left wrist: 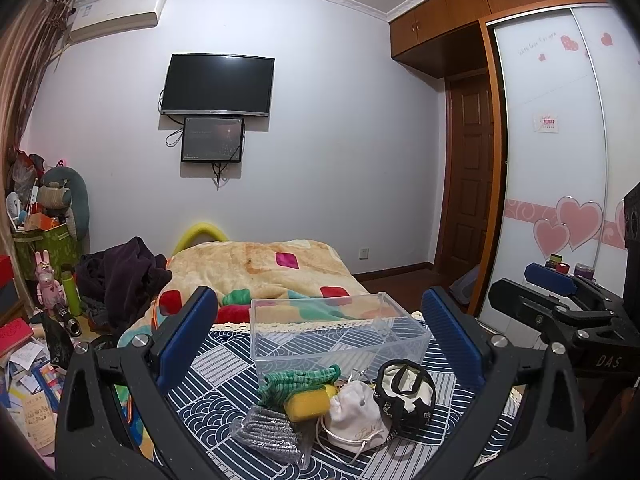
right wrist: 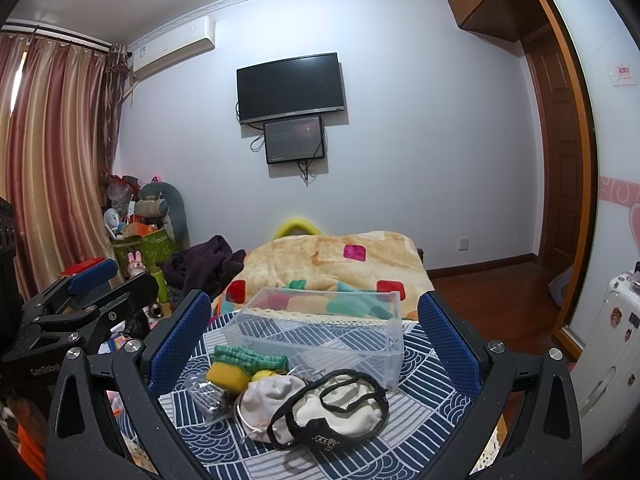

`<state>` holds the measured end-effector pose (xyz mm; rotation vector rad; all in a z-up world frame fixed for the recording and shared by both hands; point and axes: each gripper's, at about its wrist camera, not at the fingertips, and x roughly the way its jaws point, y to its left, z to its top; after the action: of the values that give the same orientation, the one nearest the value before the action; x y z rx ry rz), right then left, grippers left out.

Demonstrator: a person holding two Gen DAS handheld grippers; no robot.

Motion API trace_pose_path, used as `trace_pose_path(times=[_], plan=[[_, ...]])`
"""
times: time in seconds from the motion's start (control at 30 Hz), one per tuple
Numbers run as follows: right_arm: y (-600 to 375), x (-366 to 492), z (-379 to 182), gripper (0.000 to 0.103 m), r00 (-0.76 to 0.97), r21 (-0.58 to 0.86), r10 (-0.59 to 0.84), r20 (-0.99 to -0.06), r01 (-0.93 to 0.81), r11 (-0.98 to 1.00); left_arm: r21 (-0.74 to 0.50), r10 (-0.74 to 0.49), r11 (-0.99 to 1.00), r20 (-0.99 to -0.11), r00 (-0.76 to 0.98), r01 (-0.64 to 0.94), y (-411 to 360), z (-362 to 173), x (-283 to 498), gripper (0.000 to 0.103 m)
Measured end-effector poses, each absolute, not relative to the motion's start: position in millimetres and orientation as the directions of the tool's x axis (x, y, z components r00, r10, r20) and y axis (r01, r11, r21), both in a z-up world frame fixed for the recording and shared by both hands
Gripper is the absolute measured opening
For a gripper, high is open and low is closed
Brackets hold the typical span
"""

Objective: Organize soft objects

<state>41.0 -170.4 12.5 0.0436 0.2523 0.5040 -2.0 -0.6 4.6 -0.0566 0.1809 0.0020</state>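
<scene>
Two grippers hung side by side above a blue-and-white patterned cloth (left wrist: pixel 224 364), and both stood wide with nothing between their fingers. The left gripper (left wrist: pixel 320 332) framed the whole pile in its own view; the right gripper (right wrist: pixel 316 340) did the same from a little farther right, and each showed at the edge of the other's view.

On the cloth, a clear plastic box (left wrist: pixel 340 332) sat at the far side, empty as far as could be seen. Just in front of it the soft things lay bunched together. A green knitted cloth (left wrist: pixel 296 382) rested against the box's near wall, with a yellow sponge (left wrist: pixel 306 406) touching it on the near side. A grey scouring pad in a clear wrapper (left wrist: pixel 270 434) lay nearest the left gripper's camera, beside the sponge. To the right of the sponge sat a white drawstring pouch (left wrist: pixel 354 416), and against that a black-and-cream bag (left wrist: pixel 406 394) with its mouth open.

Beyond the cloth lay a beige blanket (left wrist: pixel 260 268) with coloured squares. A dark television (left wrist: pixel 218 84) hung on the far wall, a smaller screen (left wrist: pixel 212 140) just under it.
</scene>
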Motion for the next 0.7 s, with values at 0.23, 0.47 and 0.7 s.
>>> trace_pose_path(times=[0.23, 0.47, 0.7], plan=[[-175.7, 40.2, 18.8, 0.103, 0.849, 0.105, 0.480, -0.223, -0.468, 0.877, -0.056, -0.003, 0.998, -0.178, 0.984, -0.007, 0.2, 4.3, -2.9, 0.103], [-176.3, 41.2, 18.2, 0.103, 0.848, 0.110, 0.481, -0.223, -0.469, 0.876, -0.056, -0.004, 0.998, -0.178, 0.984, -0.006, 0.6, 4.4, -3.1, 0.103], [-177.2, 40.5, 17.3, 0.103, 0.847, 0.112, 0.483, -0.221, -0.470, 0.876, -0.057, -0.005, 0.998, -0.178, 0.984, -0.005, 0.4, 4.0, -2.7, 0.103]])
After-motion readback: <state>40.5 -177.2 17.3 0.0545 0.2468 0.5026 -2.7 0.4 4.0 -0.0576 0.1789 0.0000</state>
